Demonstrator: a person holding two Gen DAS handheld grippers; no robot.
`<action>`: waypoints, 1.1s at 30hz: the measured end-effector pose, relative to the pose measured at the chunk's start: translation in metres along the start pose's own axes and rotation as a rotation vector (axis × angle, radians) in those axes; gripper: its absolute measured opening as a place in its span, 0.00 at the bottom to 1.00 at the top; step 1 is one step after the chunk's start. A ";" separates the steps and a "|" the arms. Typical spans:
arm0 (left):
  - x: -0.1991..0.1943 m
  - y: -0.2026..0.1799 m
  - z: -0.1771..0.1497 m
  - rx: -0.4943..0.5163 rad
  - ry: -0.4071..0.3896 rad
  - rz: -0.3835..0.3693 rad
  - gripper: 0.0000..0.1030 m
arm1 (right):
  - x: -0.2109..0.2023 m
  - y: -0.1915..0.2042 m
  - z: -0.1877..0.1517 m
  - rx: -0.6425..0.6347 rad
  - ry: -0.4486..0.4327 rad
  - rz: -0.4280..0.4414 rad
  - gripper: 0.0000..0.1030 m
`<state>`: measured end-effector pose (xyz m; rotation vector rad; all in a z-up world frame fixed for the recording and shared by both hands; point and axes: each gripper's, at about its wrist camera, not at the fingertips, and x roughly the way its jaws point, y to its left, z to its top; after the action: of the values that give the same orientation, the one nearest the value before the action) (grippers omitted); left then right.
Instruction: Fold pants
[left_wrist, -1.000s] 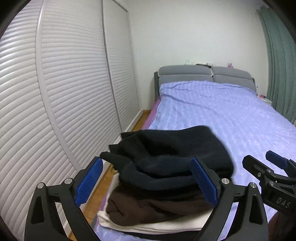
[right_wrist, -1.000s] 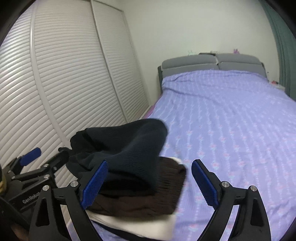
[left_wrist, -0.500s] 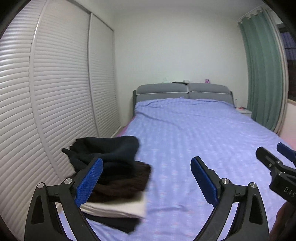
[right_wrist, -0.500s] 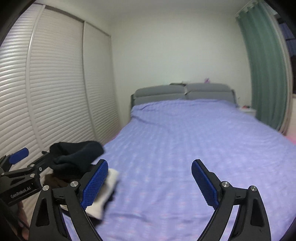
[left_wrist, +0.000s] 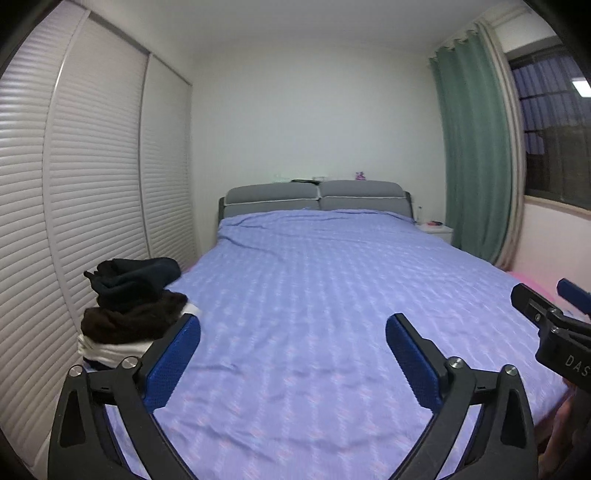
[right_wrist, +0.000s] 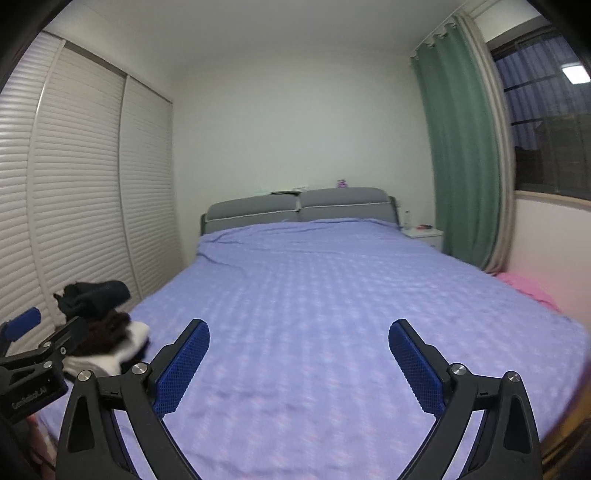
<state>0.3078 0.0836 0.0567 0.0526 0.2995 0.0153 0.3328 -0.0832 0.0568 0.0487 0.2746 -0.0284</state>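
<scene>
A stack of folded clothes (left_wrist: 129, 306) lies at the near left corner of the purple bed (left_wrist: 325, 288): dark navy pants on top, a brown garment under them, a white one below. It also shows in the right wrist view (right_wrist: 99, 317). My left gripper (left_wrist: 293, 345) is open and empty, above the bed's near end, to the right of the stack. My right gripper (right_wrist: 299, 349) is open and empty above the bed, further right. Each gripper shows at the edge of the other's view.
White louvred wardrobe doors (left_wrist: 85, 192) line the left side. A grey headboard (left_wrist: 314, 195) stands at the far end. A green curtain (left_wrist: 476, 147), a window and a white nightstand (left_wrist: 436, 230) are at the right. A pink cloth (right_wrist: 528, 288) lies at the bed's right edge.
Both grippers have pulled back from the clothes stack and swung right toward the middle of the bed. The stack now sits small at the left of both views.
</scene>
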 end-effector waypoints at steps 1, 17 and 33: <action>-0.009 -0.009 -0.005 -0.001 0.003 -0.011 1.00 | -0.012 -0.011 -0.004 -0.004 0.001 -0.011 0.96; -0.126 -0.066 -0.064 0.002 0.087 -0.057 1.00 | -0.143 -0.094 -0.055 -0.039 0.044 -0.085 0.96; -0.166 -0.052 -0.082 -0.013 0.089 -0.005 1.00 | -0.194 -0.089 -0.064 -0.076 0.005 -0.029 0.97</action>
<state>0.1253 0.0315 0.0247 0.0388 0.3886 0.0144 0.1259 -0.1648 0.0436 -0.0305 0.2812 -0.0463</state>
